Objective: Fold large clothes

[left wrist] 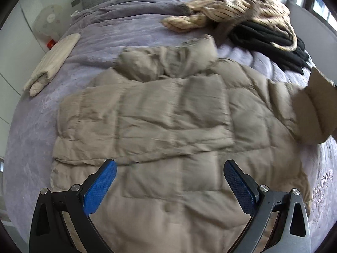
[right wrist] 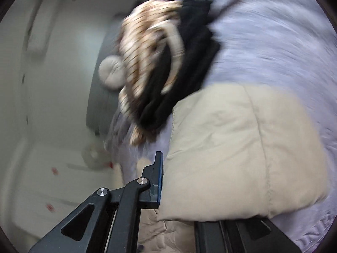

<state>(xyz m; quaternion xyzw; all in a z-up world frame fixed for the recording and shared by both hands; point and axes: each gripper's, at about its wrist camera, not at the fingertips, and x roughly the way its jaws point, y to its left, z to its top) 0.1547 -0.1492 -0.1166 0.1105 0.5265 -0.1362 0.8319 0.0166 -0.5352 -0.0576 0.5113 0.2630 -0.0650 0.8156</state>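
we're hovering the left gripper [left wrist: 169,181] spread wide over the puffy beige jacket [left wrist: 151,113] lying on the purple bedspread [left wrist: 27,147], right gripper [right wrist: 166,181] pinching its sleeve [right wrist: 242,151]

The tan puffer jacket [left wrist: 160,122] fills the frame's middle. Bare purple bedspread [left wrist: 118,40] lies open above it and along the left edge. A clothes pile [left wrist: 252,21] blocks the upper right; a folded cream garment [left wrist: 52,61] sits at left.
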